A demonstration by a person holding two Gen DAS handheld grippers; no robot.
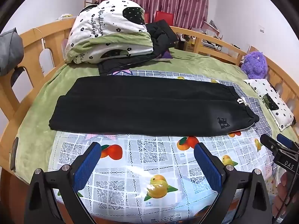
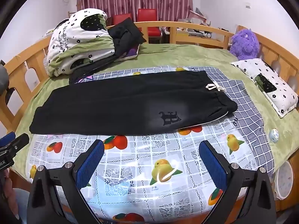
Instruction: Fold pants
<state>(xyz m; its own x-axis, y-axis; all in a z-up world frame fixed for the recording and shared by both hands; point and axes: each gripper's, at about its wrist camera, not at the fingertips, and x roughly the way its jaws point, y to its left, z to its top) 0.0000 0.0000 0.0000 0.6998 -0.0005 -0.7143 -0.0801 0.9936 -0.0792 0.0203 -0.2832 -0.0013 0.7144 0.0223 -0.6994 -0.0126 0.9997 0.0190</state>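
Item: black pants [image 1: 149, 110], flat across the fruit-print sheet [image 1: 130, 168] on the bed, waistband right, ready for folding. My left tool [image 1: 147, 160] and right tool [image 2: 151, 158]: released, empty, short of the hem.

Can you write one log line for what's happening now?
pants: flat on bed, unfolded | left gripper: open, empty | right gripper: open, empty

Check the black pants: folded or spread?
Spread full-length: black pants lie flat across the fruit-print cloth, waistband drawstring at right. Lengthwise fold: cannot tell.
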